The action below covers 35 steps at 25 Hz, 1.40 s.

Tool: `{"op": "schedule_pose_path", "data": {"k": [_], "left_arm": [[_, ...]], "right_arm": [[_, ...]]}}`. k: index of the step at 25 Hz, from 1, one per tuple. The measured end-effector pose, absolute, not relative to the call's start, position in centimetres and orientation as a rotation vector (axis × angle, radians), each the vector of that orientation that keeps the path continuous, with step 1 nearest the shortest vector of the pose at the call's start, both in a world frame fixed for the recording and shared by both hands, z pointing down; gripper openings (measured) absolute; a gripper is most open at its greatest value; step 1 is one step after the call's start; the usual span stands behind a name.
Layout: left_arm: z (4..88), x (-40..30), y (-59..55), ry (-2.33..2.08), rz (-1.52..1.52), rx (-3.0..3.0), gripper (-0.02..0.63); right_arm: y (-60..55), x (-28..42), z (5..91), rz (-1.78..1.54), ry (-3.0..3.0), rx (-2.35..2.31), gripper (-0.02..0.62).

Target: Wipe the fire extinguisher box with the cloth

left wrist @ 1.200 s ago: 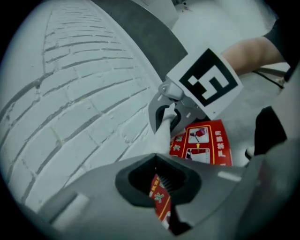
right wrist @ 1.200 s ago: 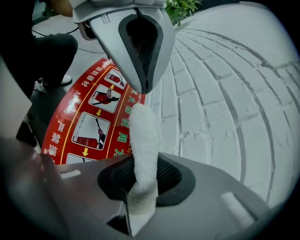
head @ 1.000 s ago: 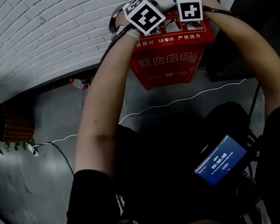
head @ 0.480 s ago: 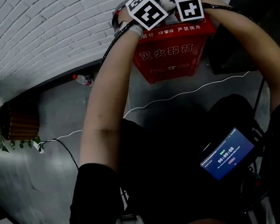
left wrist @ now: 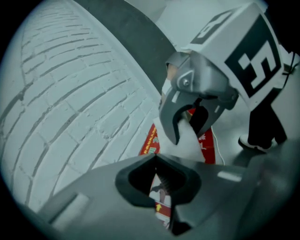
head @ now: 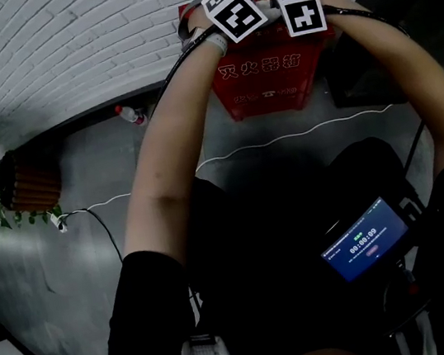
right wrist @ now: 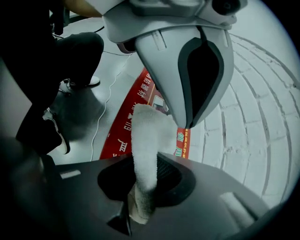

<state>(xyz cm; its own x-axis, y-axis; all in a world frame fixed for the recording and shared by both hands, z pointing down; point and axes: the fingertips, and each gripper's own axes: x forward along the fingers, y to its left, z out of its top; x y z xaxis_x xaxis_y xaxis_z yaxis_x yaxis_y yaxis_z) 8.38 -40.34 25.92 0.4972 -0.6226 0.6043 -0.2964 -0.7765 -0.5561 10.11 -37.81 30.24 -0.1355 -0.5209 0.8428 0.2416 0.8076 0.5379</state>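
With the right tool (right wrist: 140, 206) clamped on the cloth (right wrist: 146, 145) and the left tool (left wrist: 161, 199) closed empty, the cloth should press flat across the fire extinguisher box (head: 261, 83) at twelve o'clock.

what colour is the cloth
The cloth is white; the right gripper view shows it best.

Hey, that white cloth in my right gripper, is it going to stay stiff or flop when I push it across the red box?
Likely floppy: the cloth squeezes into a narrow fold where the right gripper pinches it. Its fuzzy pile suggests it is light and will drag, not slide, on the box.
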Motion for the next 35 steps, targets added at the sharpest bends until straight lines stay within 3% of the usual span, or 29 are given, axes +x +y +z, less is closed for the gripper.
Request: {"op": "schedule_pose_path", "data": {"k": [22, 35], "left_arm": [[26.3, 8.0, -31.9, 0.794, -1.141, -2.383, -0.002], [22.5, 4.6, -28.2, 1.014, -0.731, -2.467, -0.002]], "right_arm": [[-28.5, 12.1, 30.4, -0.668, -1.581, 0.224, 0.086], [-25.7, 8.6, 26.8, -0.616, -2.036, 0.596, 0.089]]}}
